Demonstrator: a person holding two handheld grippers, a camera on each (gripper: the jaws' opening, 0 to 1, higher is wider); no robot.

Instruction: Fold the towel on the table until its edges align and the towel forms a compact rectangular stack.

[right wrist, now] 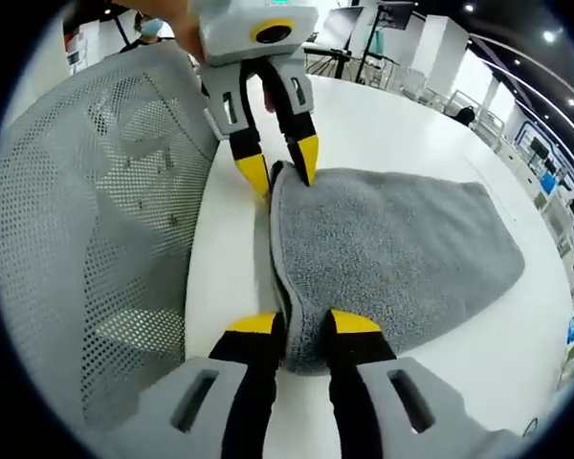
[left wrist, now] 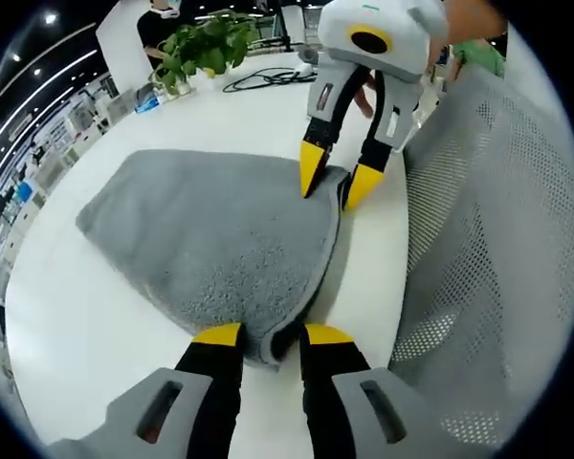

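Along the near edge of the white surface (left wrist: 105, 316), beside the grey mesh chair back (left wrist: 497, 239) that stands against that edge, lies the grey towel (left wrist: 210, 239). It is already doubled over: a rounded fold runs parallel to the chair-side edge, with two layers showing at each end of it, while the rest of the cloth spreads flat toward the middle of the surface. The far side looks rounded instead of square, though the fisheye lens may account for some of that.

The left gripper (left wrist: 271, 337) has its yellow-tipped jaws closed in on one end of the fold, with towel bunched between them. It shows again from the front in the right gripper view (right wrist: 279, 170), pinching that same end. The right gripper (right wrist: 304, 325) is clamped likewise on the opposite end, and from the left gripper view (left wrist: 337, 178) its tips press into the cloth at the corner.

Holding both ends of the same folded edge at once seems meant to keep the two layers together and the edge taut, so the doubled towel can be carried across itself as one piece without the layers sliding apart. I judge the task part-way along: one fold made, at least one more needed for a compact rectangle.

At the far corner of the surface stand a green potted plant (left wrist: 203, 46) and a black cable (left wrist: 268, 78), well apart from the towel.
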